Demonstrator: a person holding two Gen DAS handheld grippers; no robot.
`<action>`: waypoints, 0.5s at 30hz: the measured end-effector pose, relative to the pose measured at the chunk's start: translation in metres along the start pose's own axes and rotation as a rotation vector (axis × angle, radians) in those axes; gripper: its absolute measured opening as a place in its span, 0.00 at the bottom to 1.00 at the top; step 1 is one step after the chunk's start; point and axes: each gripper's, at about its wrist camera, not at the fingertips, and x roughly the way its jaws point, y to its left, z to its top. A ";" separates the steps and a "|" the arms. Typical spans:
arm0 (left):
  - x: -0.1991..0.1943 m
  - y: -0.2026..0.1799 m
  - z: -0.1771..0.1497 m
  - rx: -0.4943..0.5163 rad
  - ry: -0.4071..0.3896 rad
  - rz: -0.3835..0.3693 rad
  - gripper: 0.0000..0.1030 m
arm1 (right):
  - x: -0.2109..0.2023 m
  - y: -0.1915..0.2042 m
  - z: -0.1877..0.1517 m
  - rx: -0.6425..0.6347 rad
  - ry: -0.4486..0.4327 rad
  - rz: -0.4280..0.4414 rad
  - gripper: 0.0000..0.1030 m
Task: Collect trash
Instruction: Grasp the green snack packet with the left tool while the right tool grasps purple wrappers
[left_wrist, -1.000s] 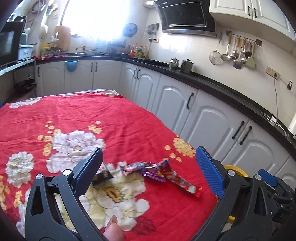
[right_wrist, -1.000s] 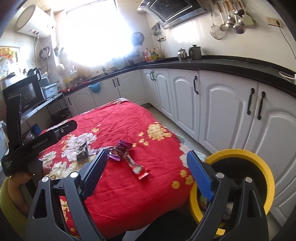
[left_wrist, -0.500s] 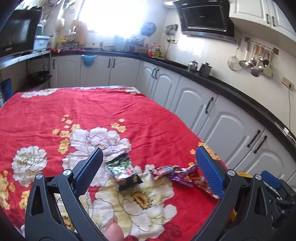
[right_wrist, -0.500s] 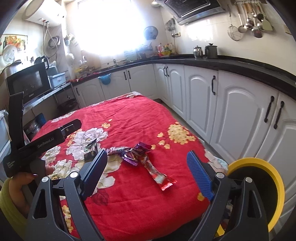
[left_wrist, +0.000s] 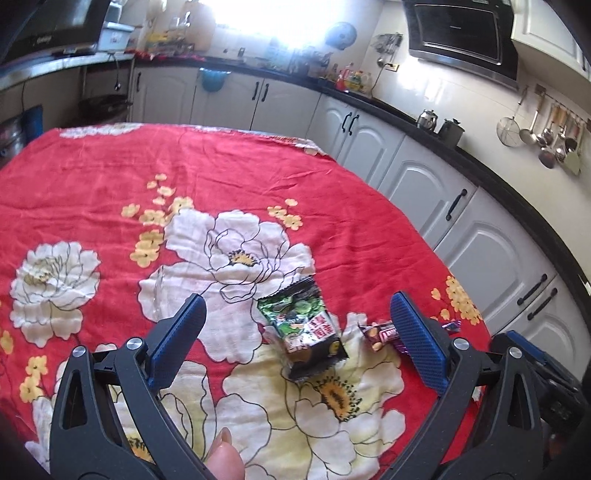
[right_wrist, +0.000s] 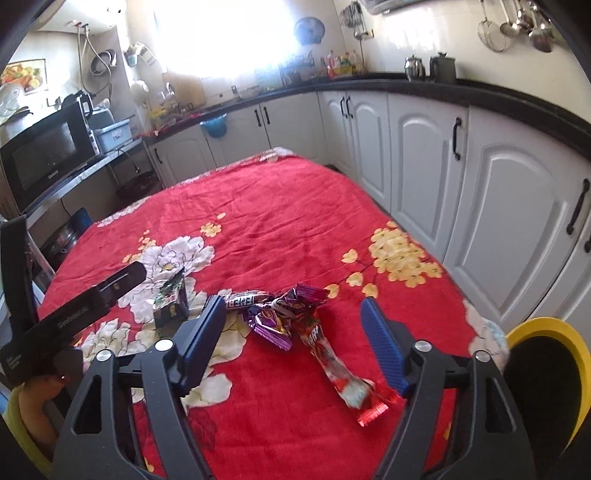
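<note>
Several snack wrappers lie on a red flowered tablecloth (left_wrist: 92, 184). A green and black packet (left_wrist: 308, 330) sits between the wide-apart fingers of my left gripper (left_wrist: 295, 332), untouched; the same packet (right_wrist: 170, 301) shows in the right wrist view. A small brown bar wrapper (left_wrist: 382, 334) lies by the left gripper's right finger. My right gripper (right_wrist: 291, 332) hovers over a purple wrapper (right_wrist: 275, 321) and a long red wrapper (right_wrist: 340, 373). Its jaws are closing, and the wrappers between them are not pressed. A striped bar wrapper (right_wrist: 243, 299) lies beside them.
A yellow-rimmed black bin (right_wrist: 543, 373) stands on the floor past the table's right edge. White cabinets (right_wrist: 517, 206) under a black counter run along the right and the back. A microwave (right_wrist: 48, 151) stands at the left. A thumb (left_wrist: 223, 459) shows beneath the left gripper.
Both grippers have moved forward and down toward the wrappers. The green packet now lies between the left fingers. The right jaws have narrowed over the purple and red wrappers.
</note>
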 end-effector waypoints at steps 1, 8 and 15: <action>0.003 0.002 0.000 -0.007 0.008 -0.001 0.83 | 0.007 0.000 0.001 0.001 0.013 0.001 0.64; 0.021 0.009 -0.005 -0.057 0.060 -0.021 0.72 | 0.044 -0.006 0.005 0.042 0.076 0.003 0.48; 0.036 0.005 -0.009 -0.061 0.087 -0.029 0.68 | 0.058 -0.007 0.004 0.045 0.097 0.006 0.28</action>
